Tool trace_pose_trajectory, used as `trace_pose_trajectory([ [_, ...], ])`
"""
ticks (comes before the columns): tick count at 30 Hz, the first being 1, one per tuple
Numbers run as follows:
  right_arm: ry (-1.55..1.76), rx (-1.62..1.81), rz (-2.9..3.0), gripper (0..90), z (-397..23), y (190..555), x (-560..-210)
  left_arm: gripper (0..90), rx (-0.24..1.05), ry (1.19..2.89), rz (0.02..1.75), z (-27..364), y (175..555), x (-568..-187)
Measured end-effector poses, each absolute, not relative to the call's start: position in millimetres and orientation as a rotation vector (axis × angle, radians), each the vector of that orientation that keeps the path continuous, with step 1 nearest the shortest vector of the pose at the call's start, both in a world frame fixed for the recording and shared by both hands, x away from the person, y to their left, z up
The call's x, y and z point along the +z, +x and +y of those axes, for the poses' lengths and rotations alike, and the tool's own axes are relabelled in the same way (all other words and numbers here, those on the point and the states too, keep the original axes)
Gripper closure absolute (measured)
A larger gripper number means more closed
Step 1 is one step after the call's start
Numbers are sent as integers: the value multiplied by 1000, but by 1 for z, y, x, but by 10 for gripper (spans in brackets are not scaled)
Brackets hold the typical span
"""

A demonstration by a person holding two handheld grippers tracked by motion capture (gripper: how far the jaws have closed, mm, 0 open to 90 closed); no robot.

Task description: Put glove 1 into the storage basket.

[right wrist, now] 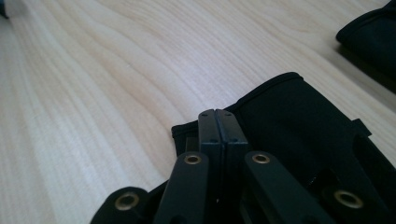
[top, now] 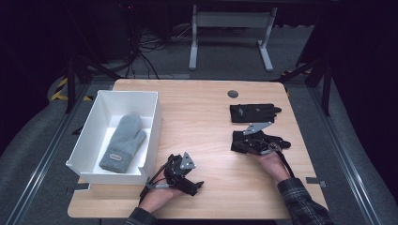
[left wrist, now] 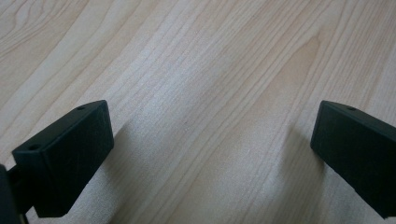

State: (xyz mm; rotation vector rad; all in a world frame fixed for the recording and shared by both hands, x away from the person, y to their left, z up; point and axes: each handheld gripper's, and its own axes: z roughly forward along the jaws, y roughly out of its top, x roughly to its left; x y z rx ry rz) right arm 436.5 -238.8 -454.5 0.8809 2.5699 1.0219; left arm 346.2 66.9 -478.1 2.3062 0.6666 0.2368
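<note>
Your right hand-held gripper (top: pixel 261 145) is sitting on top of the nearer black glove (top: pixel 244 143), and in the right gripper view its jaws are pressed flat together right at the cuff edge of that glove (right wrist: pixel 299 116). Can't honestly tell whether any fabric is pinched between them or they're just closed on themselves with the glove underneath. Your left hand-held gripper (top: pixel 197 186) is down near the front edge of the counter (top: pixel 197 112), just beside the front right corner of the white box (top: pixel 152 101), and its jaws are spread wide apart with nothing between them, just bare wood grain (left wrist: pixel 210 93) in the left gripper view. Moving outward: the second black glove (top: pixel 253 112) lies flat a little farther back on the counter, near the first one but not touching as far as you can see from the high view; its corner (right wrist: pixel 373 37) pokes in at the top right of the right gripper view. Over on the left side, the white box holds a grey knitted mitten (top: pixel 124 140), lying diagonally with its cuff toward you. There's a small dark round disc (top: pixel 233 93) near the far edge of the counter, behind the gloves.
</note>
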Motion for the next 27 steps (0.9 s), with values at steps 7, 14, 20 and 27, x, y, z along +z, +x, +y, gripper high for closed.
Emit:
trace_pose_trajectory([
  [7,839,997,2643,900,-246,415,-452,0,240,2305,671,67,346,-478],
  [14,816,974,2680,900,-254,385,-450,0,240,2303,669,67,346,-478],
  [20,782,935,2701,900,-262,362,-448,0,239,2305,664,67,346,-478],
  [27,804,914,2717,900,-289,334,-447,0,236,2304,666,69,346,-478],
])
